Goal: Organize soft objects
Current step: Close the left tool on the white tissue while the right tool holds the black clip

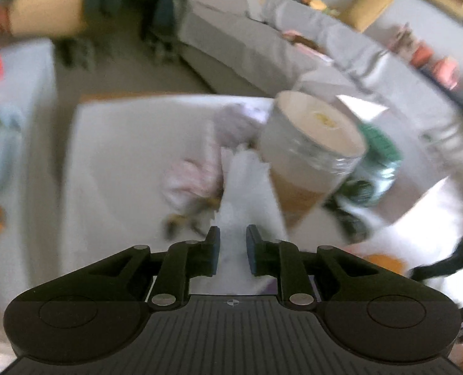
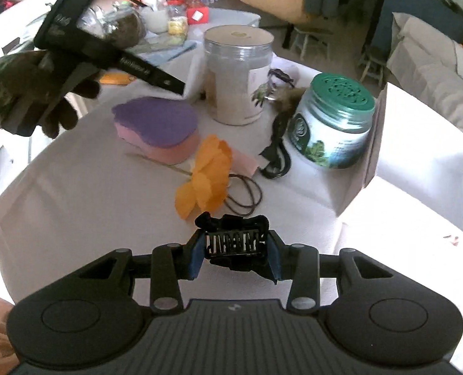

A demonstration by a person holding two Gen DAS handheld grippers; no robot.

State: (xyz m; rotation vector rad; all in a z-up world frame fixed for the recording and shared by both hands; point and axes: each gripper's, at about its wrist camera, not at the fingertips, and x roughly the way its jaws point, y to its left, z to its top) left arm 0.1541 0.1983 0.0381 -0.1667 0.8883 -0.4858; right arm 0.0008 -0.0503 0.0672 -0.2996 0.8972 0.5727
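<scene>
Right tongs (image 2: 235,251) grip a black hair clip (image 2: 233,237) — light, rigid teeth, soft trim; hold its body. Left tongs (image 1: 233,250), at 10 o'clock, narrow — seemingly pinching white cloth (image 1: 247,187).

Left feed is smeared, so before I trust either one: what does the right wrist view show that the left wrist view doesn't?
Only the right wrist view: right gripper shut on a black hair clip, purple sponge, orange fabric flower, brown hair ties.

Only the left wrist view: left gripper with white fabric between its fingers, grey sofa.

Both: tall white-lidded jar, green-lidded jar.
</scene>
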